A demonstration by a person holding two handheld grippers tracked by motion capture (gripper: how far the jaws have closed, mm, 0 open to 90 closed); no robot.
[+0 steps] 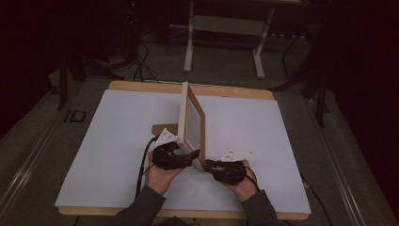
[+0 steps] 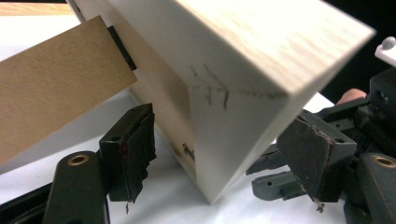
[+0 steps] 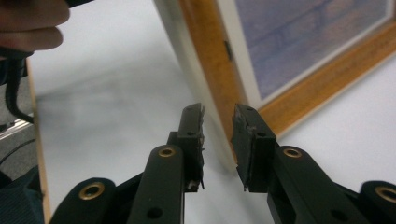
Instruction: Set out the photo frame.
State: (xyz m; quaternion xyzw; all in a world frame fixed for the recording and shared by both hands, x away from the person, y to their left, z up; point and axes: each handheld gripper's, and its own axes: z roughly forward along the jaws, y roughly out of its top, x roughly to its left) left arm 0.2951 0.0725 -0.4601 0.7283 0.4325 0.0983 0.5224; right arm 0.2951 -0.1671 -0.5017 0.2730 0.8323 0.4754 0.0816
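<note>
Both your left gripper [image 1: 195,155] and right gripper [image 1: 207,165] stand released — withdraw gently so the upright wooden picture frame [image 1: 192,123] stays propped.

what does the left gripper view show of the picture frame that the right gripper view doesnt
Left gripper view alone: the pale wooden back corner of the upright picture frame, with dark scratch marks, and a flat brown cardboard easel stand hinged to the frame's back. The left gripper has its jaws wide on either side of that corner, not pressing it.

Right gripper view alone: the frame's front, an orange-brown wooden border around a bluish picture, with the right gripper open just short of the frame's edge.

Both: the frame's pale side edge and the white tabletop.
</note>
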